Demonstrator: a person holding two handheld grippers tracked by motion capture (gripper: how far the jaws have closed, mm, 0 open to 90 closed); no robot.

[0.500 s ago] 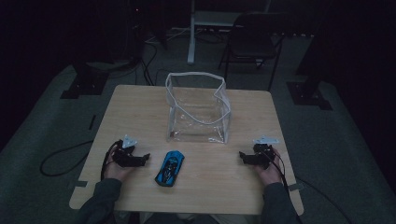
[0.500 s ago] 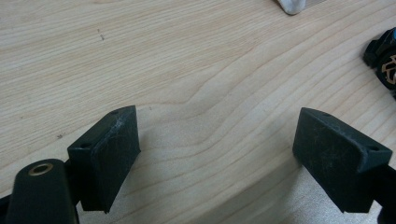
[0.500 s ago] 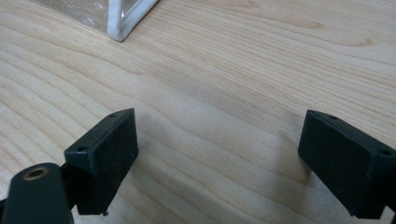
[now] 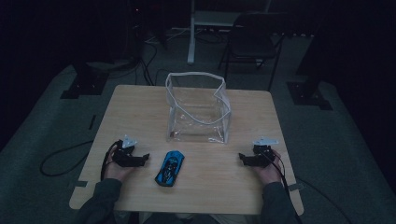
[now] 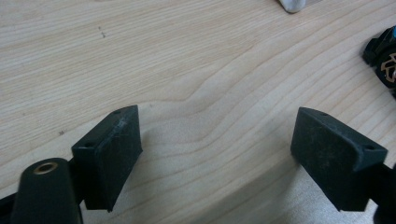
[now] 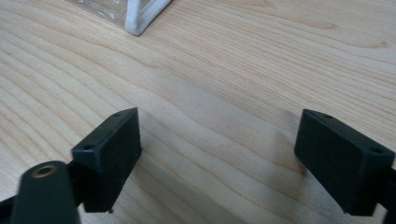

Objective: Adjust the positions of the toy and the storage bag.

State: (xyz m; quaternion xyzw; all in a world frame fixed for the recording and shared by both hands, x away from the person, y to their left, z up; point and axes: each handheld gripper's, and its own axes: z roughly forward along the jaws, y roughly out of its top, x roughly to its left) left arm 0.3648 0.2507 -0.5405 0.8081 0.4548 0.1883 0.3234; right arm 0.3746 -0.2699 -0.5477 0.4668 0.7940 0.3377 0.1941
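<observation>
From the high view, a wooden table [image 4: 140, 107] stands in a dim room. A clear plastic bag [image 4: 198, 109] with white edging stands upright and open a little beyond the middle of the table. Nearer the person, a blue toy car [image 4: 169, 168] lies on the wood, nose pointing toward the bag, well apart from it. The left gripper [image 4: 142, 158] rests low on the near left part of the table, held in the person's left hand [image 4: 116, 169], and points right toward the car, which sits just beside it without touching. The right gripper [image 4: 243, 158] rests on the near right part, held in the right hand [image 4: 267, 170], and points left, well apart from the car.

In the left gripper view, the two black jaws stand wide apart over bare wood with nothing between them. The front of the toy car [image 5: 384, 58] shows at the right edge, beyond the jaws. A white corner of the bag [image 5: 292, 4] shows at the top edge.

In the right gripper view, the jaws are likewise spread wide over bare wood, holding nothing. The bag's white-edged corner [image 6: 140, 16] sits at the top left, far from the jaws.
</observation>
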